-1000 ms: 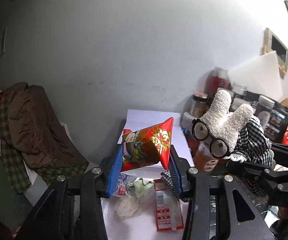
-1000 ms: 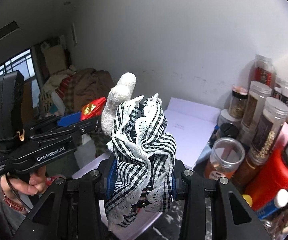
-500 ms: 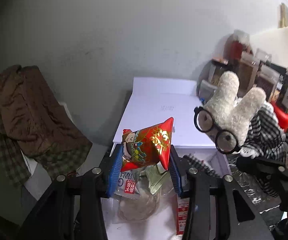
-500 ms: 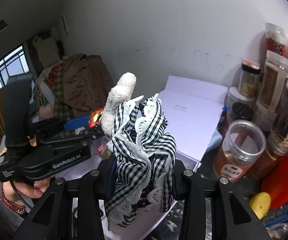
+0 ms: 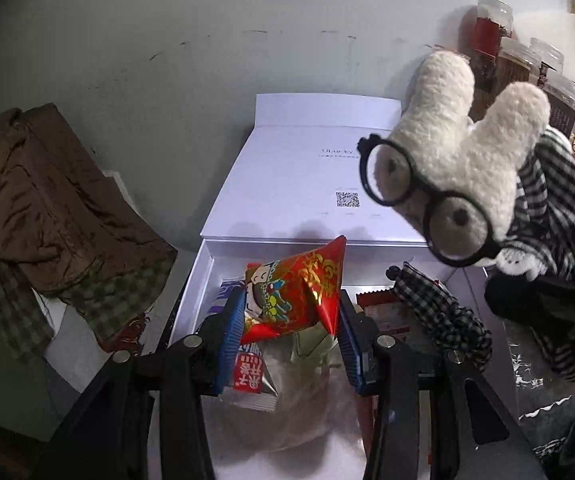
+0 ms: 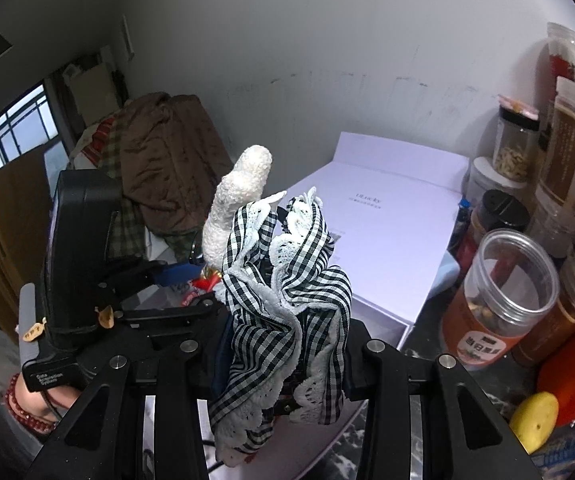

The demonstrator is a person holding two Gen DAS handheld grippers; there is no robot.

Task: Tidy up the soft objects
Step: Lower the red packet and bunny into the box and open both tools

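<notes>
The left claw was closed onto a red foil snack packet, its blue pads pressing the packet's two sides and puckering the foil. The packet hung just above the open white box, over the other wrappers already lying inside. A puffed foil bag like this looked light and slippery, and liable to crush or pop under a hard squeeze; the crimped end seams seemed the safer place to pinch than the air-filled belly.

The right claw was clamped on a plush rabbit by the bunched black-and-white gingham dress, with the lace hem spilling below the fingers. The rabbit was held in the air beside the box's right edge, its ears up and its black glasses facing the left camera. The toy appeared soft and light, so it would sag around any grip. Cloth alone could slide or stretch, and a hold on the stuffed body would probably be firmer, though whether the pads reached the body under the folds could not be made out. The glasses looked like the one fragile part and were best left untouched.

Spice jars crowded the table just right of the box.
</notes>
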